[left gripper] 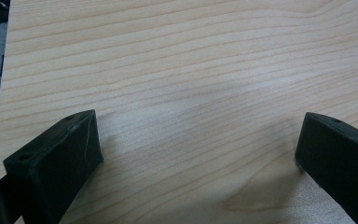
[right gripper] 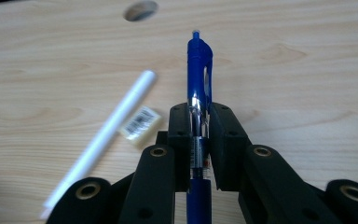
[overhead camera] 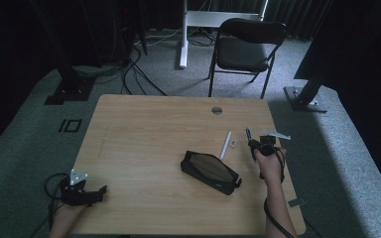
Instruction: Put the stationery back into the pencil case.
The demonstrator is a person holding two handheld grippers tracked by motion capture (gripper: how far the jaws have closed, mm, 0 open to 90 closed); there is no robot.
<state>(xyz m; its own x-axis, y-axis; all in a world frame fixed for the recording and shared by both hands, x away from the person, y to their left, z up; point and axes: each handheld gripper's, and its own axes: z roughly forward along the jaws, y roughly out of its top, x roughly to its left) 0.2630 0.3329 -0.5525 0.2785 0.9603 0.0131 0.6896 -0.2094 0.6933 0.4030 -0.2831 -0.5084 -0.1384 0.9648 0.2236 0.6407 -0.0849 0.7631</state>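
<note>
Right gripper pinches a blue pen between its jaws, just above the table near its right edge. Beside it lie a white pen and a small eraser, with a black pencil case nearby. Left gripper rests spread at the table's near left corner.

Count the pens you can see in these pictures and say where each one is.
2. A blue pen is clamped in the right gripper; a white pen lies on the table beside the open pencil case, which may hide more.

Glossy blue plastic pen over a matt, pale wood-grain table.
</note>
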